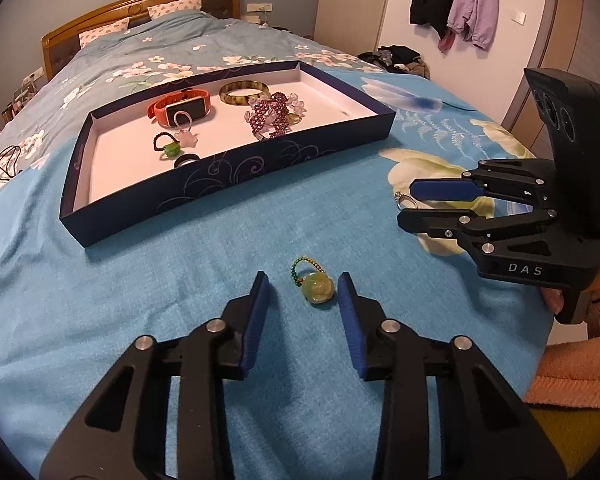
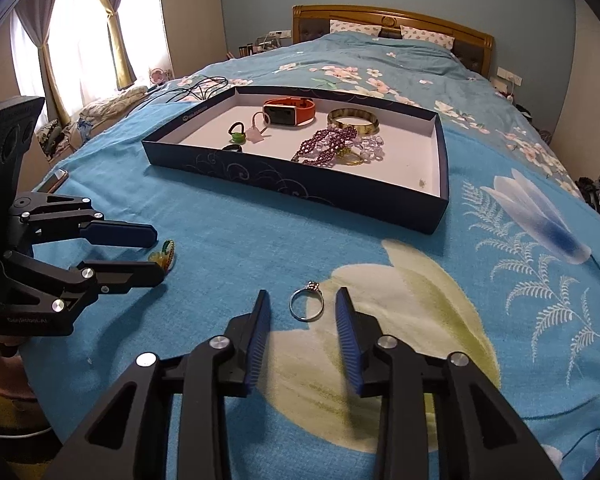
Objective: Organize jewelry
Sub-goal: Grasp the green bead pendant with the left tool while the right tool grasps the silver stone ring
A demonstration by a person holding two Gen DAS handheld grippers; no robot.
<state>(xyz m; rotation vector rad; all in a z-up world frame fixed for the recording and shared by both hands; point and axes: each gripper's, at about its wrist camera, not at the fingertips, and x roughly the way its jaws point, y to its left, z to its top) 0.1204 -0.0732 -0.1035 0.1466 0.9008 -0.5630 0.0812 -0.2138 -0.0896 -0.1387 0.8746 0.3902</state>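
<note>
The black ring [image 1: 187, 159] is half hidden behind the tray wall [image 1: 228, 176]. The silver ring [image 1: 403, 198], at 3 o'clock, is mostly covered by the right hand-held gripper [image 1: 406, 204]. A speck [image 2: 422, 182] on the tray floor is too small to identify.

watch [image 1: 184, 110] in tray [image 1: 236, 184], tray on bed [image 1: 180, 320]

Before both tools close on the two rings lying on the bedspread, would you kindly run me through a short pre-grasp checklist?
1. Left tool open: ok, fingers spread.
2. Green bead ring sits between the left tool's fingers: ok, resting on the blanket, untouched.
3. Right tool open: ok.
4. Silver ring centred between the right tool's fingers: ok, lying flat.
5. Tray has free floor for both rings: ok, white space at its right end, beyond the purple bead bracelet.
6. Tools apart from each other: ok, a gap shows between them in both views.
</note>
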